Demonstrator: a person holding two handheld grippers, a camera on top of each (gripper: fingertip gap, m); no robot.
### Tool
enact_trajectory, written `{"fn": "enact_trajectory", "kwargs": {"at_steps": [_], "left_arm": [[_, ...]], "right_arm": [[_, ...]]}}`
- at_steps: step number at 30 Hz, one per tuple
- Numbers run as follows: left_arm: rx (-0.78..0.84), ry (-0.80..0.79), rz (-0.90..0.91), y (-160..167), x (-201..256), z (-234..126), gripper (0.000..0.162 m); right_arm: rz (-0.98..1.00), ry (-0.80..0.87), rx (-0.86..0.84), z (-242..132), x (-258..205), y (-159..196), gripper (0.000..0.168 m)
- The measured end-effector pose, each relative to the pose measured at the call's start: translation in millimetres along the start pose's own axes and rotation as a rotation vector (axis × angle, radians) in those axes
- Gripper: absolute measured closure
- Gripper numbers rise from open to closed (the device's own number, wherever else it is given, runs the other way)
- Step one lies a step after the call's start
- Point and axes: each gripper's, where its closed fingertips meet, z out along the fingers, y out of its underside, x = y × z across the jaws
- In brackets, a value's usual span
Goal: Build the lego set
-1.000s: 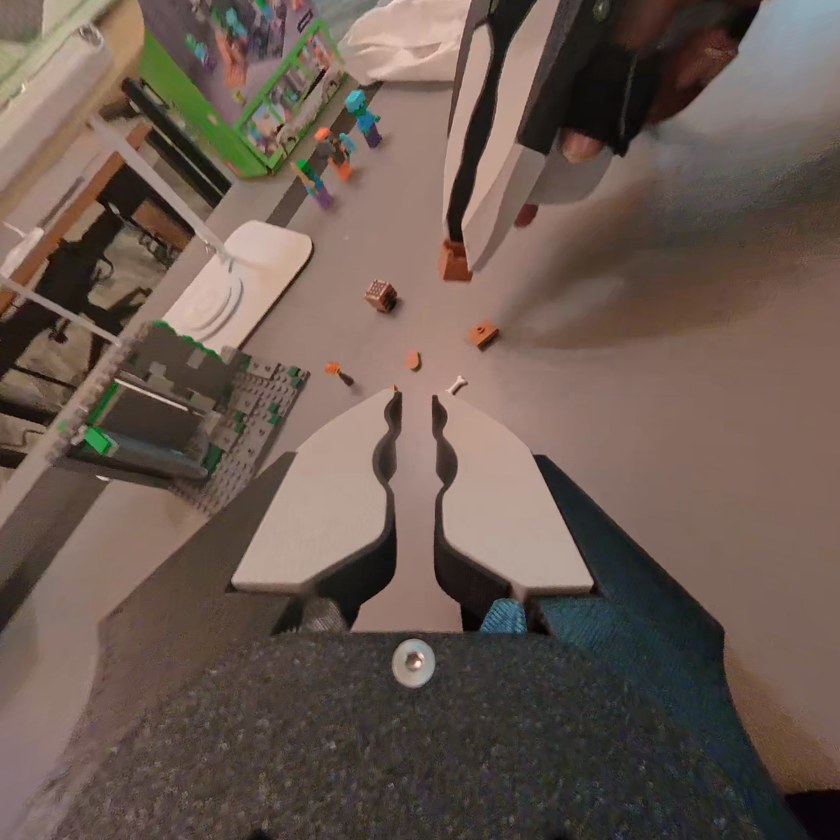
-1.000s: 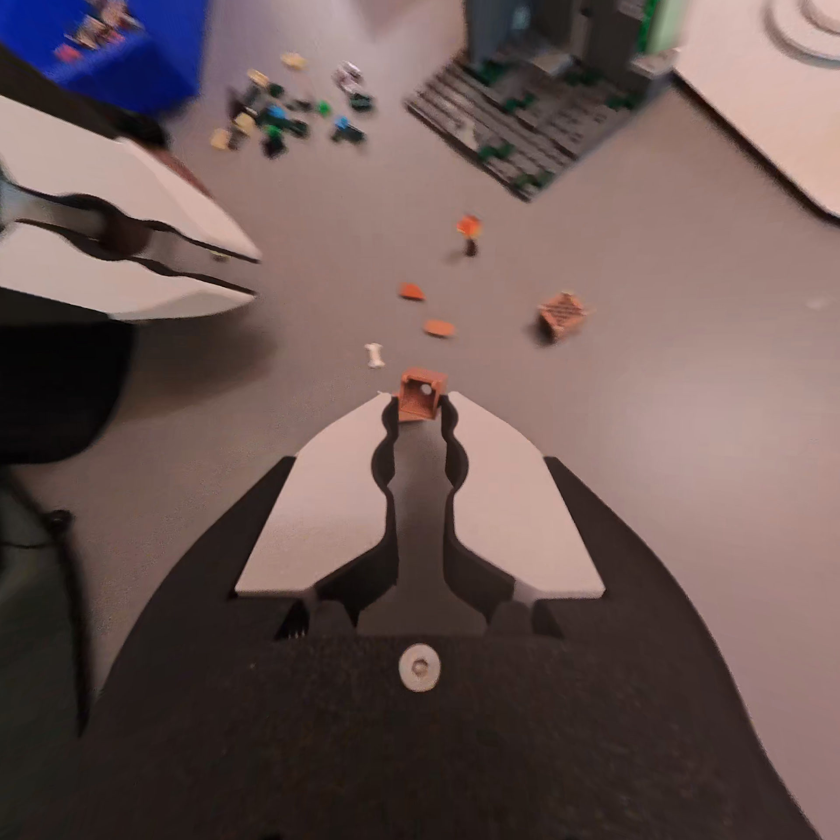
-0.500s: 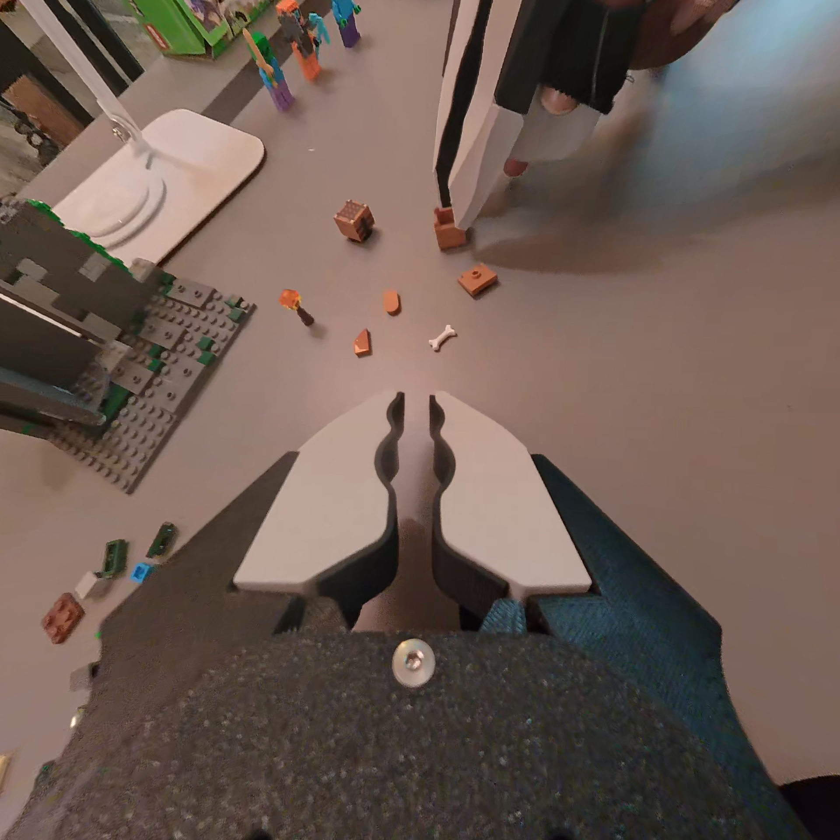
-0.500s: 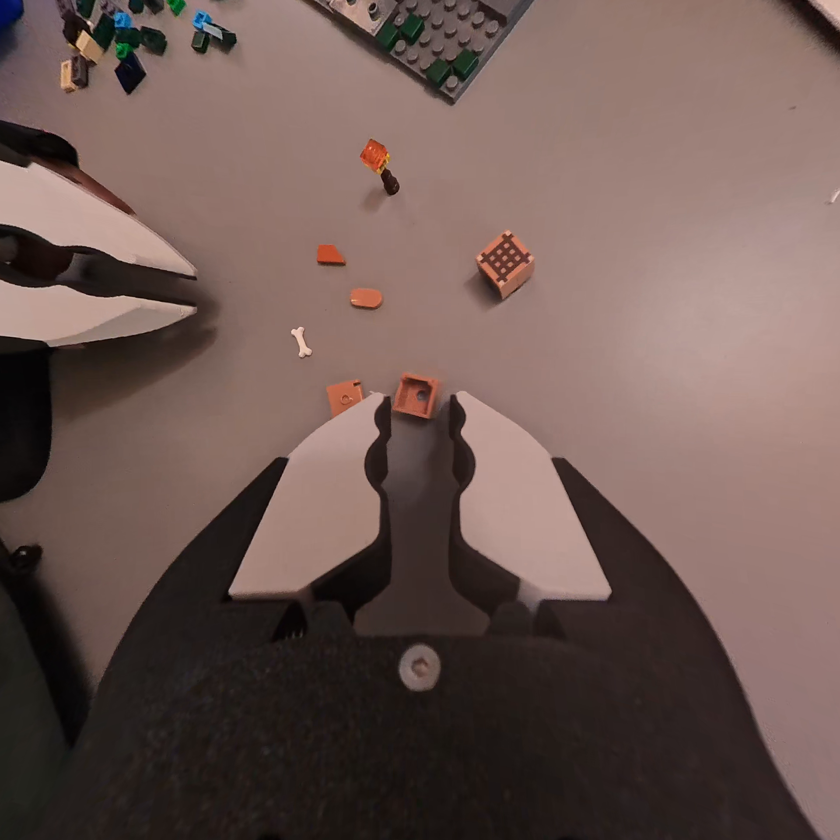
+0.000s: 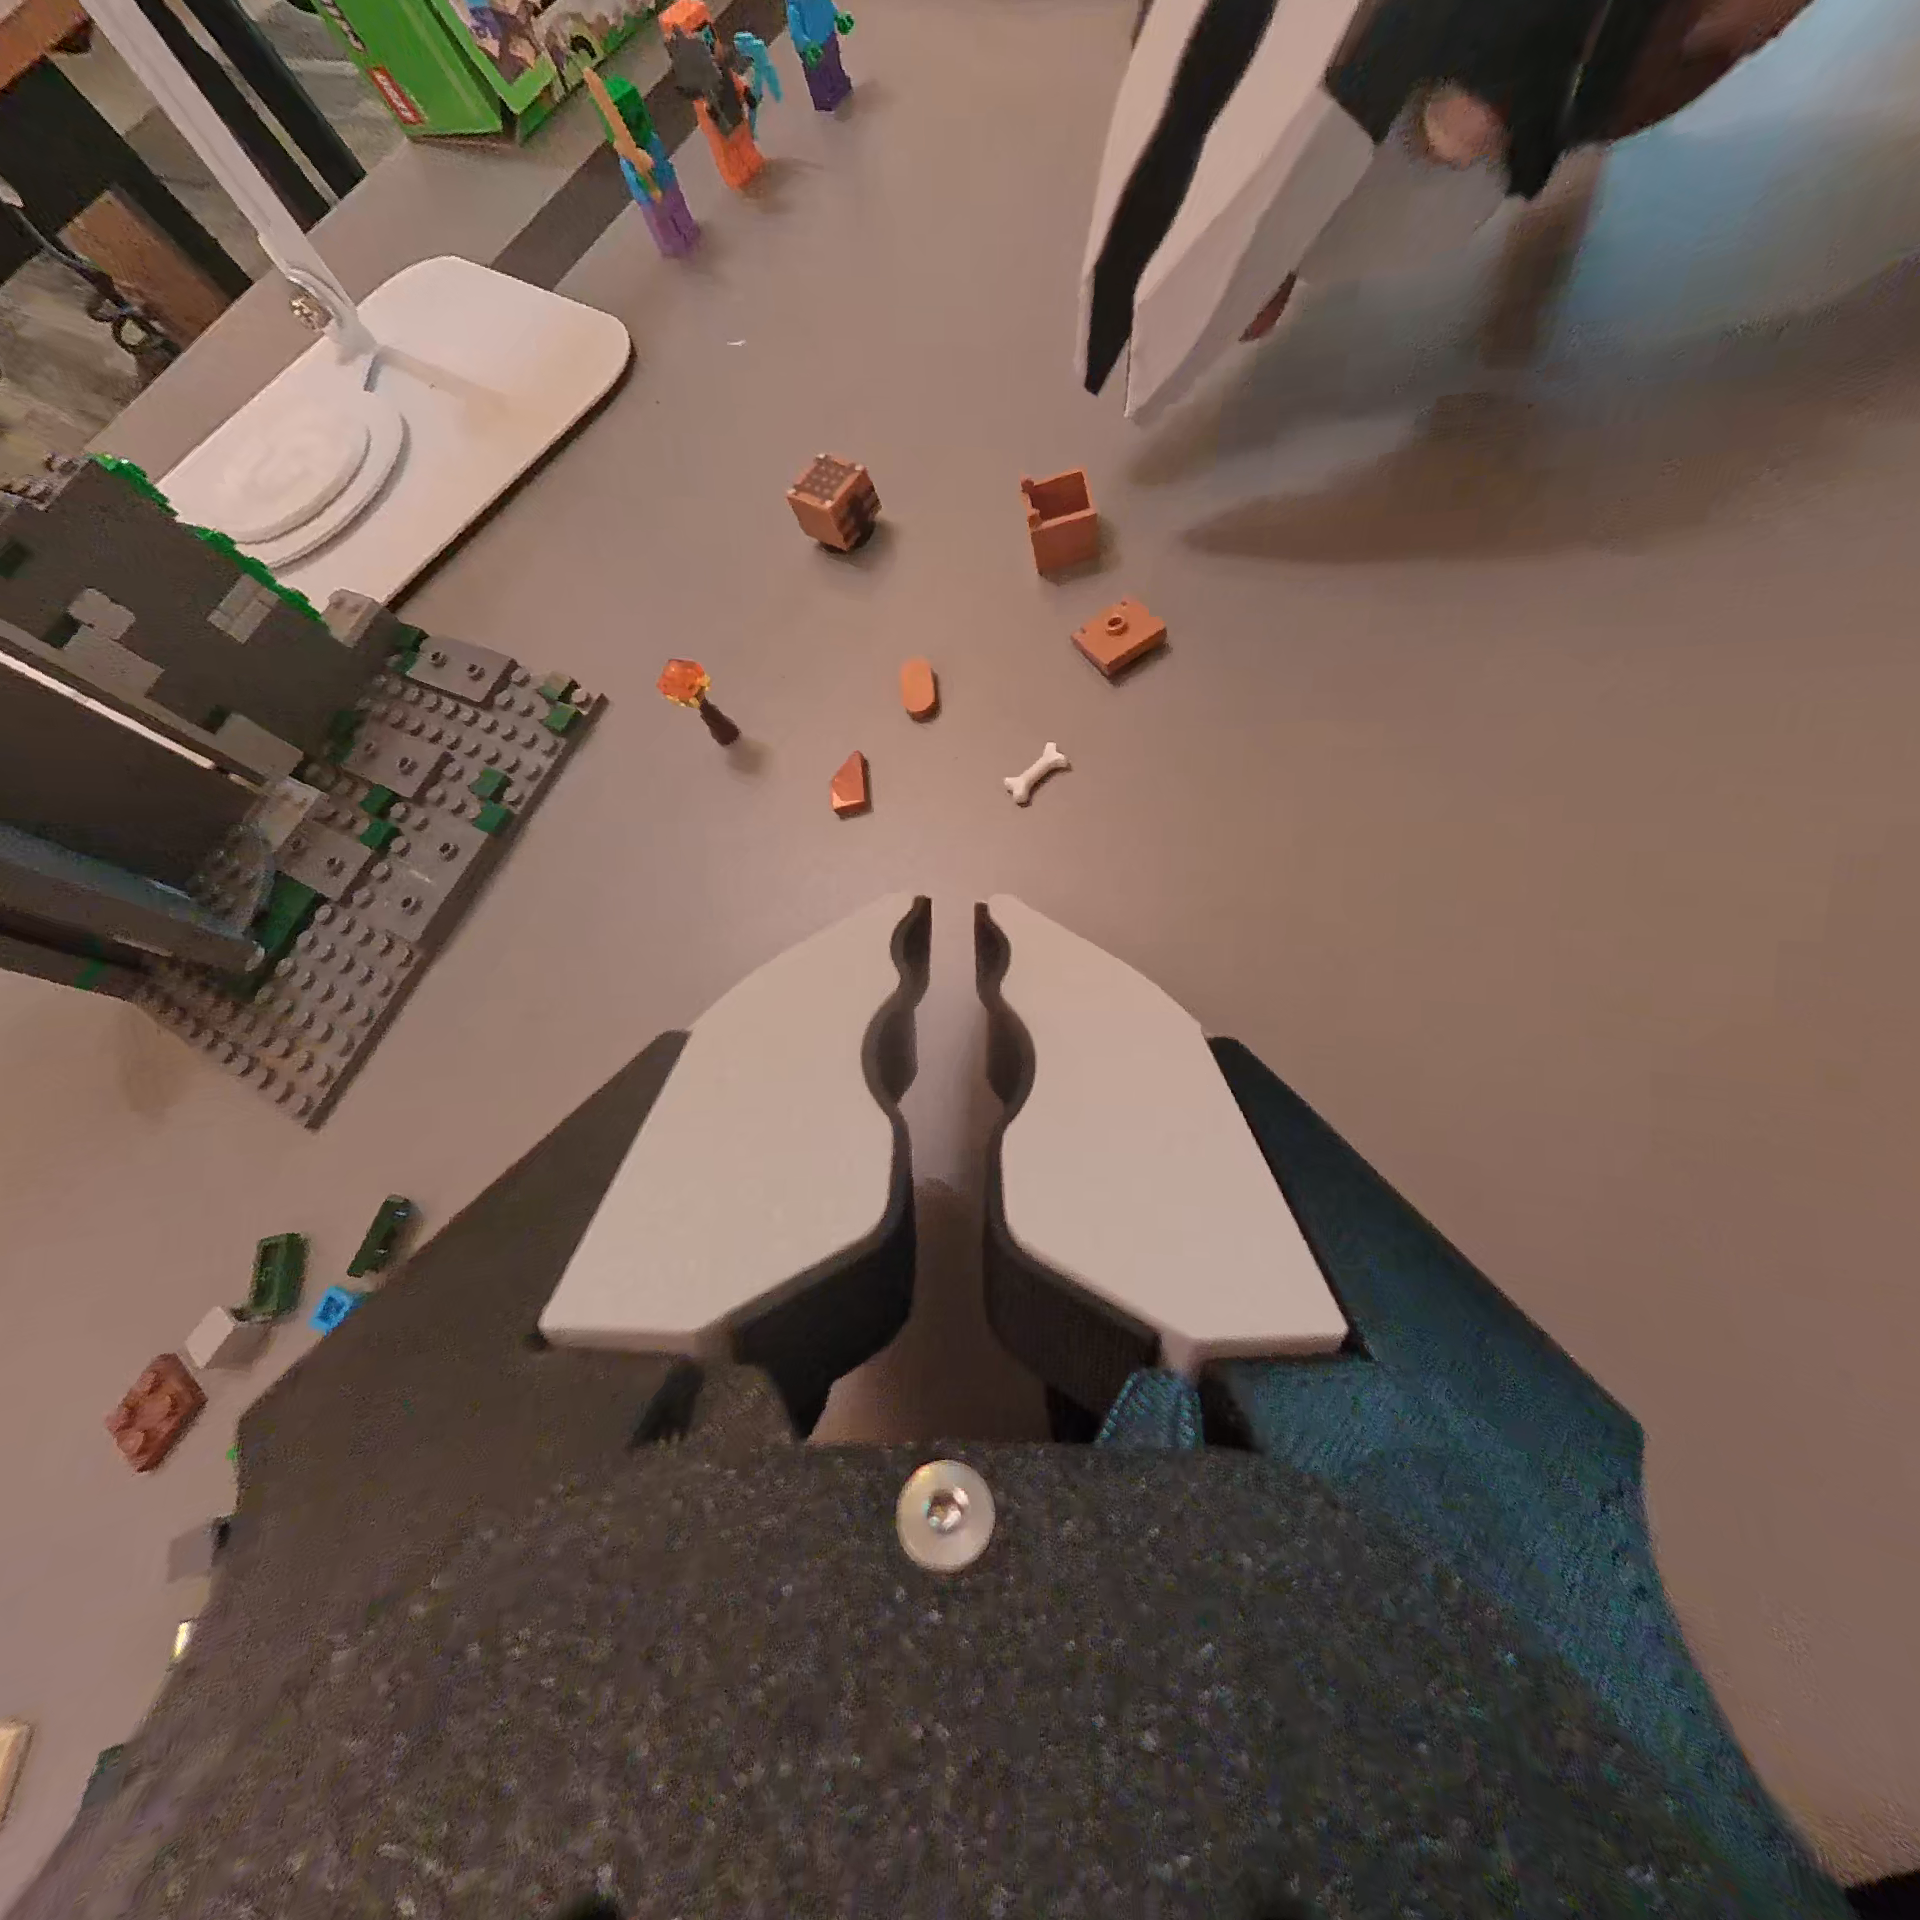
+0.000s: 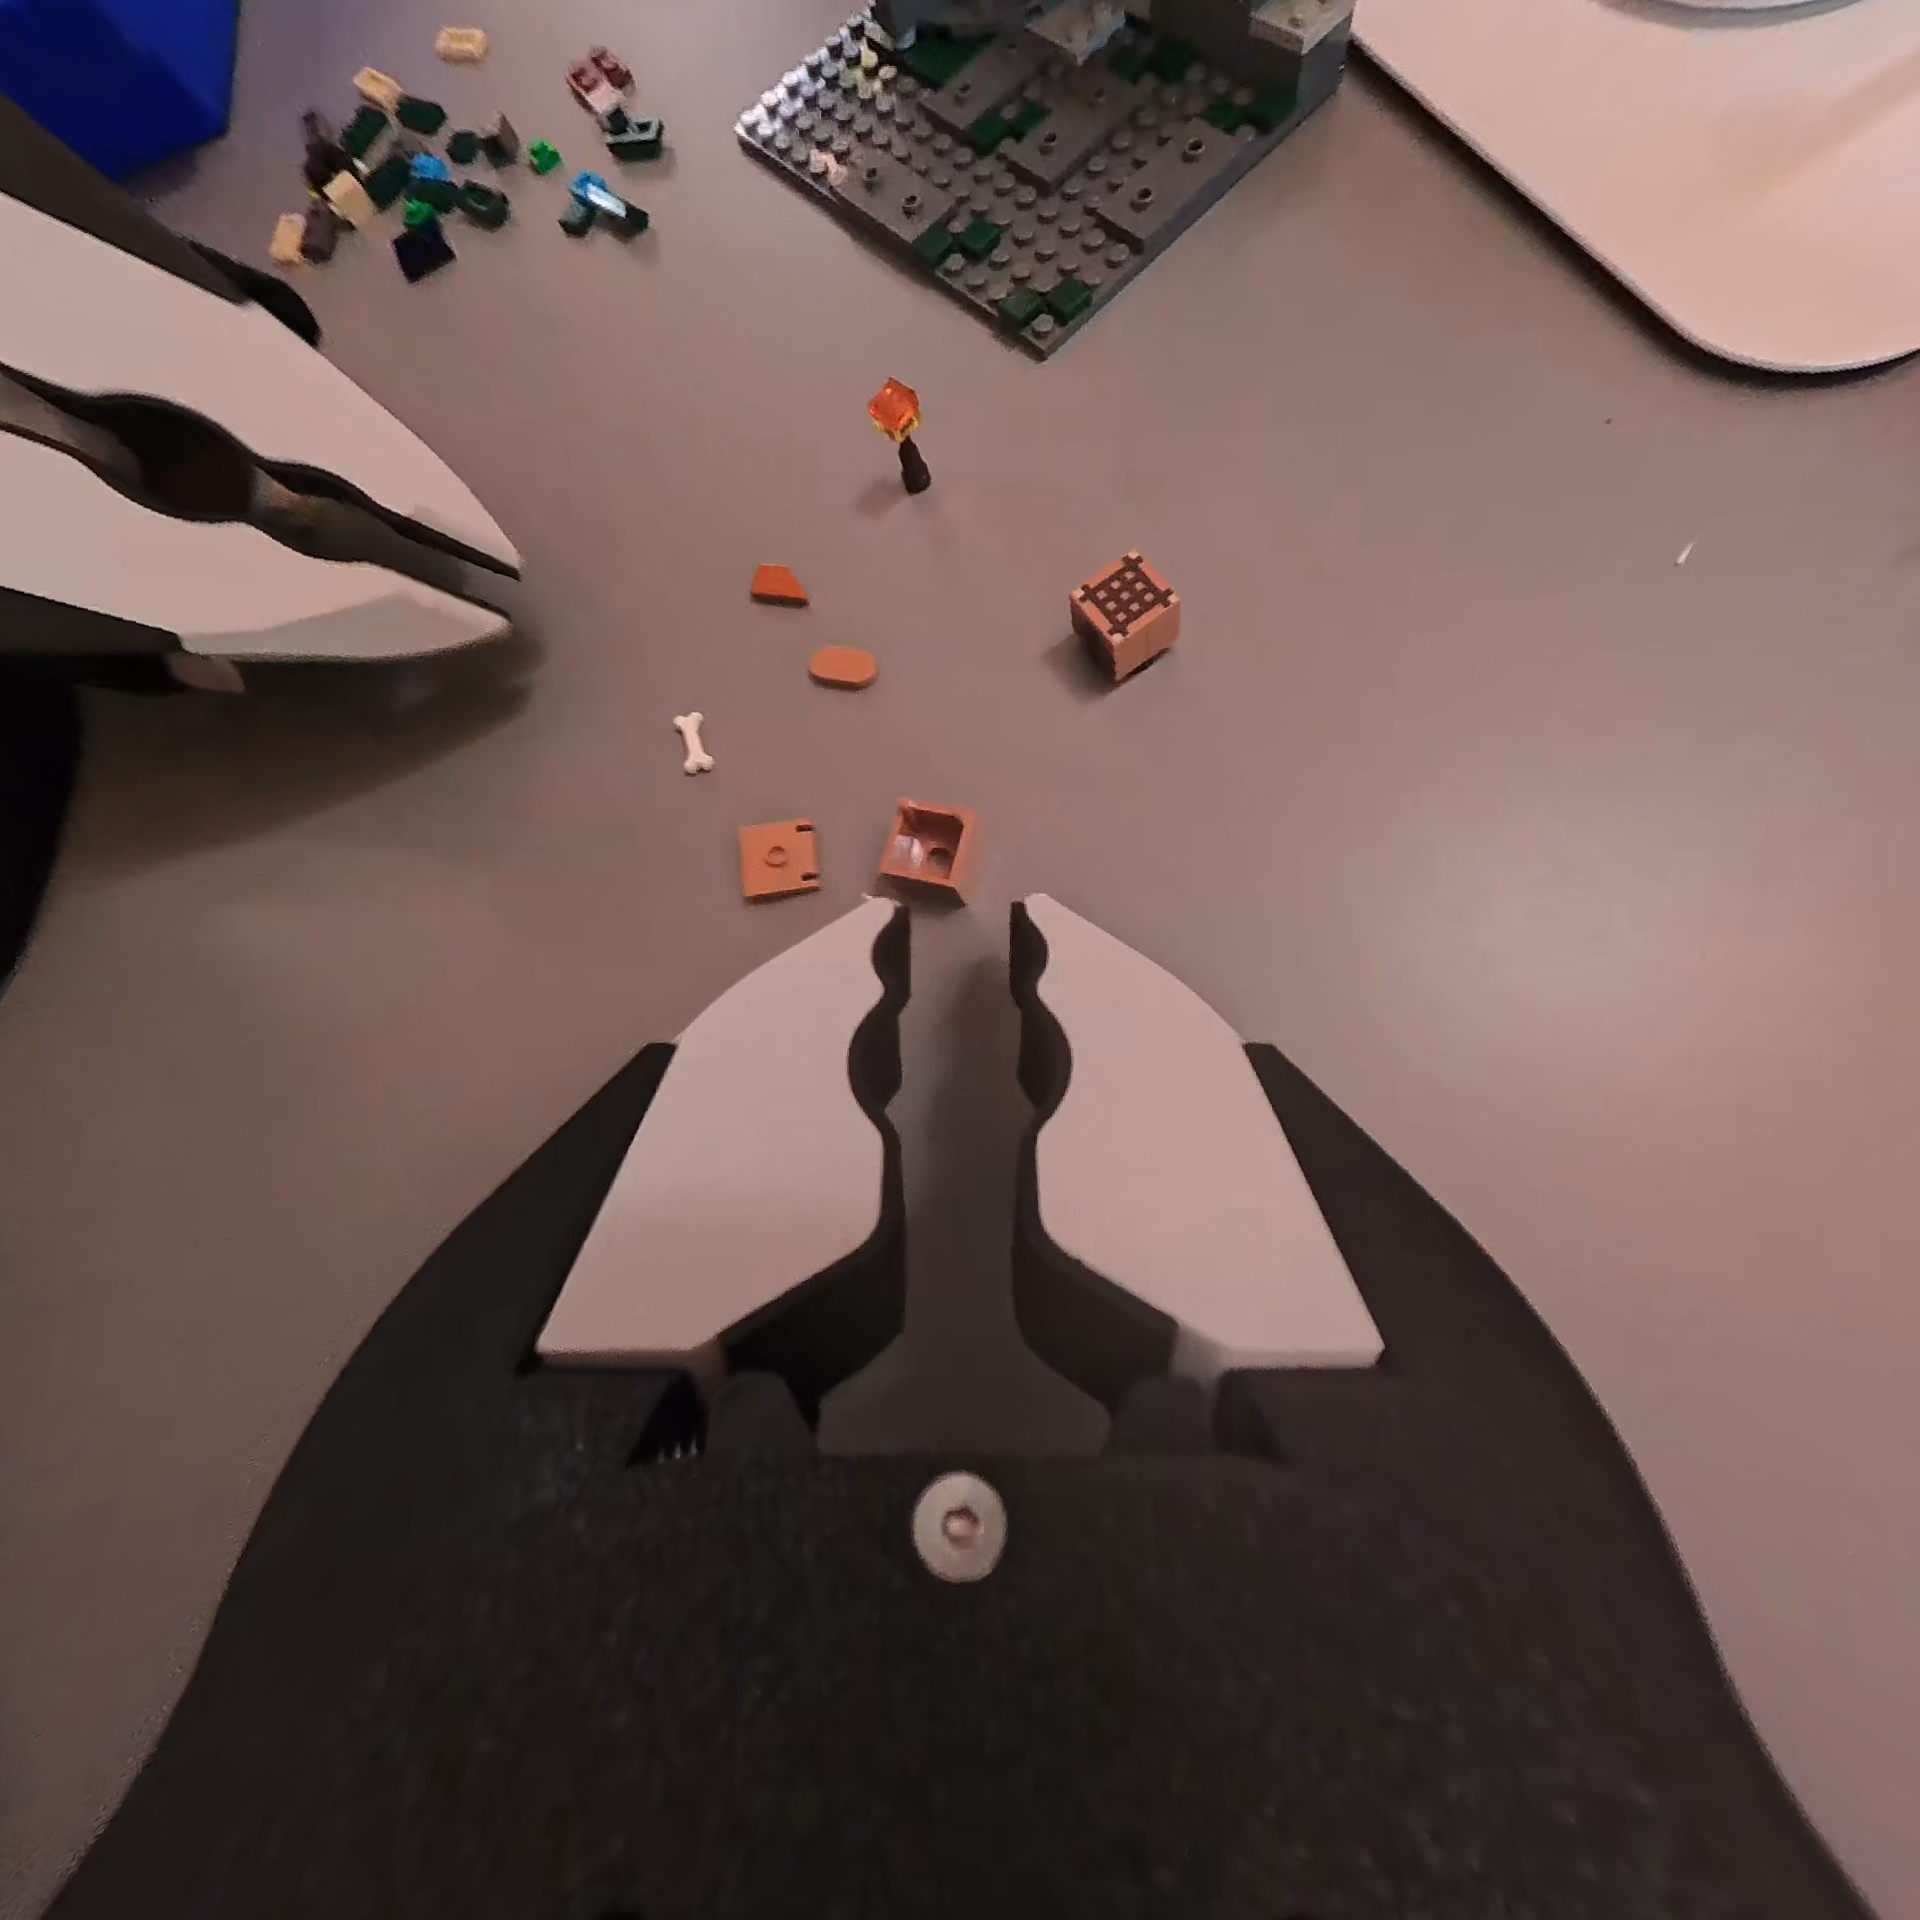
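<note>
My right gripper (image 6: pixel 958 906) is open and empty, its tips just short of a small brown open box piece (image 6: pixel 928 852) that stands on the grey table. A flat brown tile with one stud (image 6: pixel 779 859) lies to the left of the box piece. A white bone (image 6: pixel 693 743), an oval tile (image 6: pixel 843 666), a wedge tile (image 6: pixel 778 585), an orange torch (image 6: pixel 899 431) and a grid-topped cube (image 6: pixel 1125 615) lie beyond. My left gripper (image 5: pixel 951 906) is shut and empty, hovering short of the bone (image 5: pixel 1036 772). The box piece (image 5: pixel 1060 520) stands below the right gripper (image 5: pixel 1117 384).
The grey baseplate build (image 5: pixel 343 883) stands at the left, also at the top of the right wrist view (image 6: pixel 1039 208). A white stand base (image 5: pixel 416 384), three minifigures (image 5: pixel 727 125) and a green box (image 5: pixel 468 62) are behind. Loose pieces (image 6: pixel 447 177) lie near a blue box (image 6: pixel 114 73). There is about 12 cm between the tips of the two grippers. From the left gripper's tips to the bone (image 5: pixel 1036 772) is close to 4 cm. It is also in sight in the right wrist view (image 6: pixel 684 739).
My right gripper has opened, let go of the brown box piece on the table and drawn back from it. My left gripper has pulled back a little, staying shut.
</note>
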Motion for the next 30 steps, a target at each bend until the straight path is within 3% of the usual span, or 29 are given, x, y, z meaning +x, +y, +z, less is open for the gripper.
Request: {"fn": "enact_trajectory", "kwargs": {"at_steps": [8, 18, 25, 30], "left_arm": [[0.003, -0.036, -0.002, 1, -6, -1, 0.157], [0.015, -0.031, -0.015, 1, -8, -2, 0.157], [0.063, -0.058, -0.055, -4, -17, -9, 0.162], [0.103, -0.087, -0.065, -9, -24, -13, 0.162]], "right_arm": [[-0.078, 0.034, -0.010, 12, -10, 1, 0.160], [-0.109, 0.013, 0.006, 16, -27, -2, 0.161], [-0.079, -0.029, 0.329, -23, -43, -41, 0.161], [-0.064, 0.039, 0.562, -47, -46, -59, 0.168]]}}
